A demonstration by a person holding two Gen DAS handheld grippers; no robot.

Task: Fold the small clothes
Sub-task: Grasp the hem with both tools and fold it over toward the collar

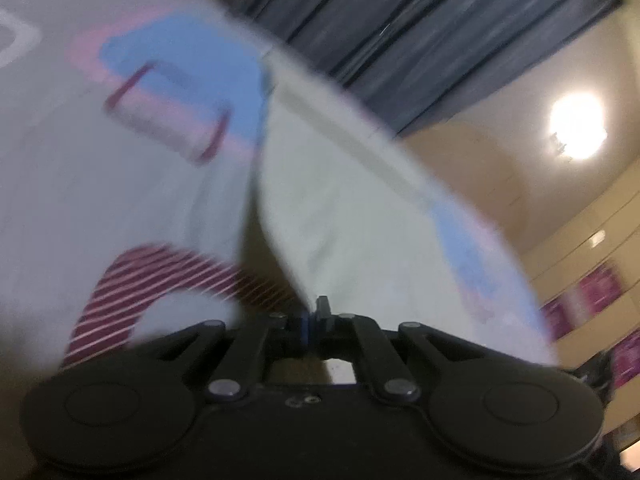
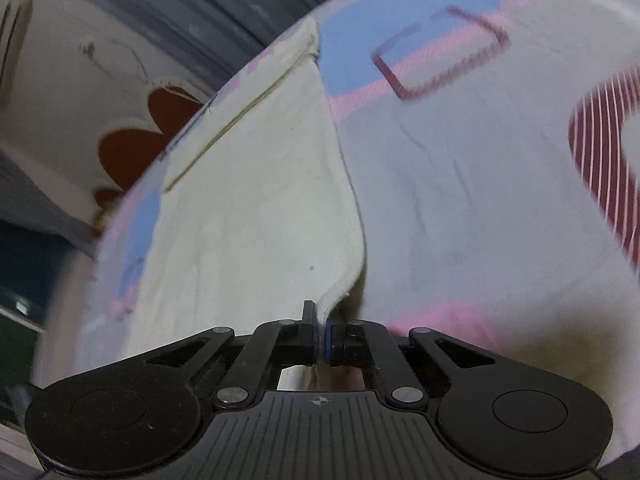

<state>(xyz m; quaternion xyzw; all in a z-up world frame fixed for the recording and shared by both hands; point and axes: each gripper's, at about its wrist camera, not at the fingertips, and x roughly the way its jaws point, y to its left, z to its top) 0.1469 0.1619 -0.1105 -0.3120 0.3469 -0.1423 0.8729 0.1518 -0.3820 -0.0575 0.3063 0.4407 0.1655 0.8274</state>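
A small cream cloth point(image 1: 340, 220) lies on a bed sheet point(image 1: 120, 184) printed with pink, blue and maroon-striped shapes. In the left wrist view the picture is blurred; my left gripper point(image 1: 316, 320) is shut, and the cloth's near corner runs down into its closed tips. The right wrist view shows the same cream cloth point(image 2: 248, 208), with a stitched hem at its far end, on the sheet point(image 2: 460, 184). My right gripper point(image 2: 320, 330) is shut on the cloth's near edge, which rises in a thin fold out of the pinch.
Dark grey curtains point(image 1: 440, 20) hang beyond the bed. A bright lamp point(image 1: 578, 126) glows on the beige wall at right, with purple items point(image 1: 596, 292) on shelves below. In the right wrist view a red flower shape point(image 2: 144, 136) marks the white wall at left.
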